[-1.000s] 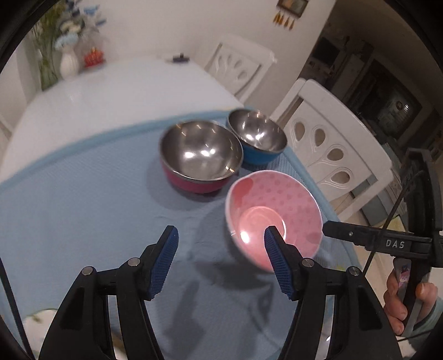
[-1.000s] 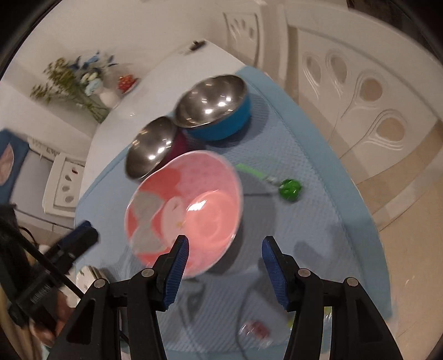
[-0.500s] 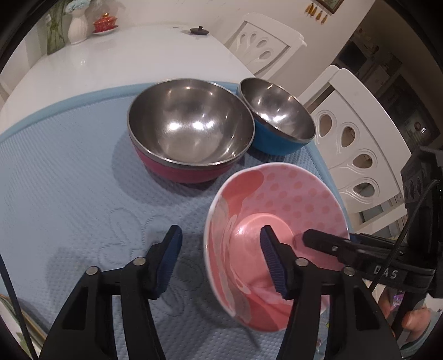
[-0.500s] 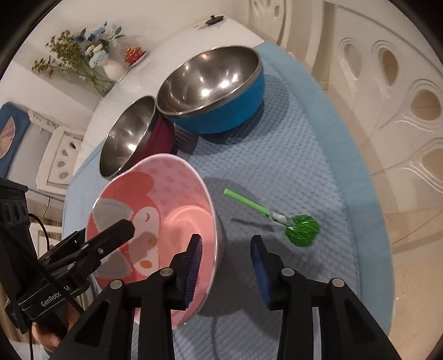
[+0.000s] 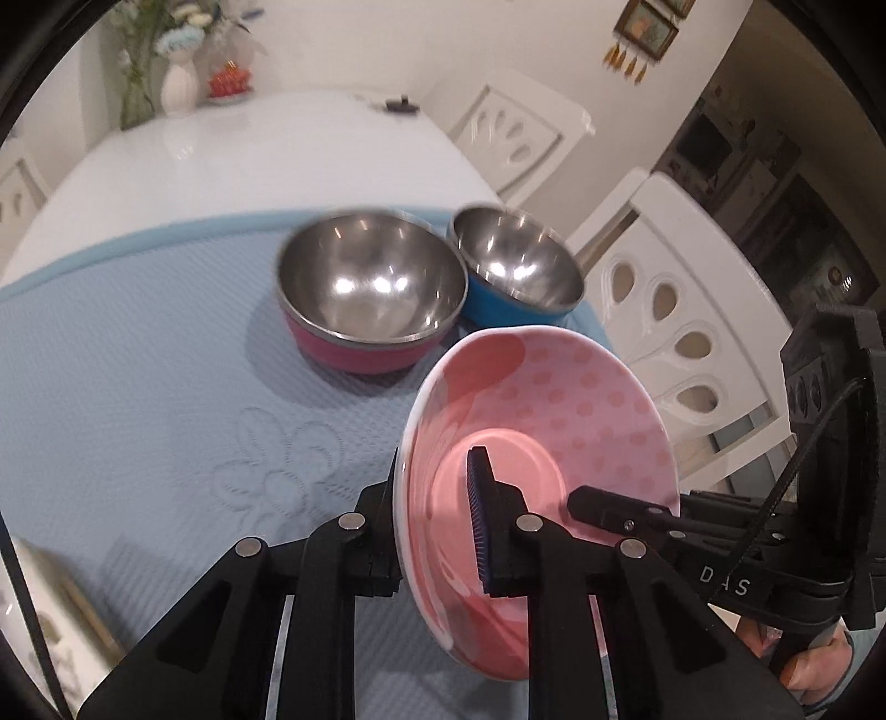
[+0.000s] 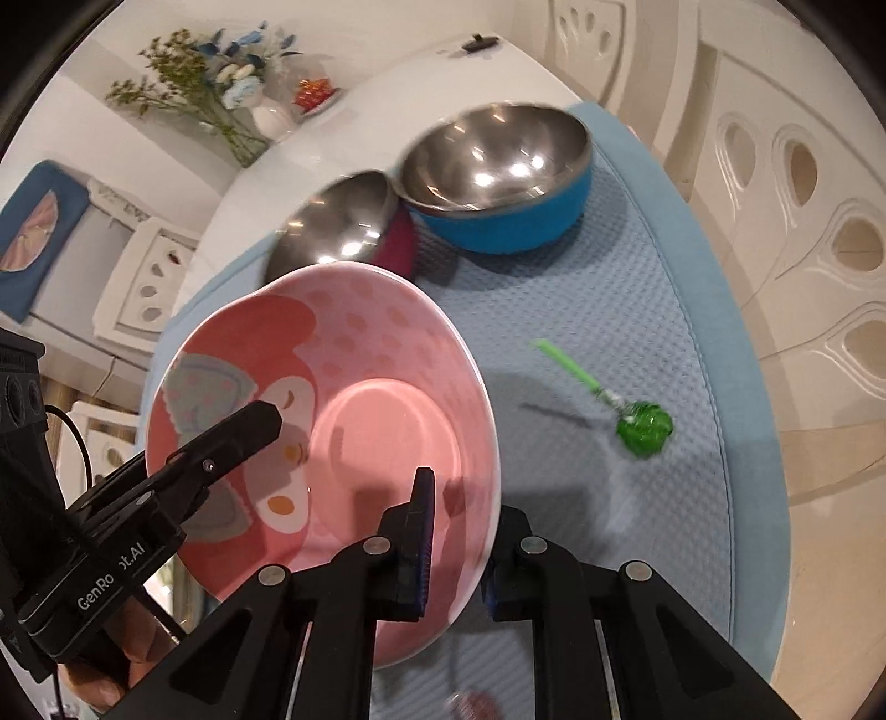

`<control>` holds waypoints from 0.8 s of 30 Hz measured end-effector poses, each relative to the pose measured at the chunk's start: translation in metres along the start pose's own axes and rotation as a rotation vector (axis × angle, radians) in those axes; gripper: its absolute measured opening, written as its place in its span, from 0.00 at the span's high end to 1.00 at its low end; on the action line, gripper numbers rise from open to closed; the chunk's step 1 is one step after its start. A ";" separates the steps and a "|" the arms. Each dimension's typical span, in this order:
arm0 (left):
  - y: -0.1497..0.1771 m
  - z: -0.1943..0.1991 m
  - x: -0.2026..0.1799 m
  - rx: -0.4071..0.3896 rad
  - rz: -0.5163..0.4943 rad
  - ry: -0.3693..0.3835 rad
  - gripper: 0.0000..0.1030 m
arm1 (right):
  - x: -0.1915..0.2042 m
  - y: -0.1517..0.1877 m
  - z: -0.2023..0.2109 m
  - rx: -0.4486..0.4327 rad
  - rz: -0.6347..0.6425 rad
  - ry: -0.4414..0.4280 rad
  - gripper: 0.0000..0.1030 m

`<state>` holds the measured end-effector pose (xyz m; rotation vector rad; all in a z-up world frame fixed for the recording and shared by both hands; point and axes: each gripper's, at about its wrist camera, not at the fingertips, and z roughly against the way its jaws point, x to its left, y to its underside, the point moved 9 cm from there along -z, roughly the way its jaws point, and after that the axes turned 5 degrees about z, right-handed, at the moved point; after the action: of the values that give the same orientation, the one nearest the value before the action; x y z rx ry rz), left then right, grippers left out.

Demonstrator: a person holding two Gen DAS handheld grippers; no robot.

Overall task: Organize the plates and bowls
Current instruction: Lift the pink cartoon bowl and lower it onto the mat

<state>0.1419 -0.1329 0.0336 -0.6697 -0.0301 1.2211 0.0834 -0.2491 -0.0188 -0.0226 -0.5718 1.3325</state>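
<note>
The left gripper (image 5: 437, 515) and right gripper (image 6: 457, 545) each pinch opposite rims of the pink bowl (image 6: 332, 443); uneven lifting could slip it onto the steel bowls (image 5: 371, 293) just beyond.

- Green lollipop (image 6: 642, 429) on the blue mat (image 6: 653, 310), at 3 o'clock in the right wrist view
- Vase of flowers (image 5: 180, 83) at 11 o'clock on the white desk (image 5: 266, 160)
- White chairs (image 5: 681, 343) at 2 o'clock beside the desk
- Framed picture (image 5: 650, 27) on the wall at 1 o'clock
</note>
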 end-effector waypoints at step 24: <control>0.091 0.085 0.043 -0.054 0.223 -0.109 0.85 | 0.095 0.074 0.017 0.092 0.178 -0.049 0.86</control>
<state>0.0490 -0.0405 0.0439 -0.6659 -0.0811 1.4751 0.0205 -0.1485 0.0071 0.0358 -0.5592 1.5349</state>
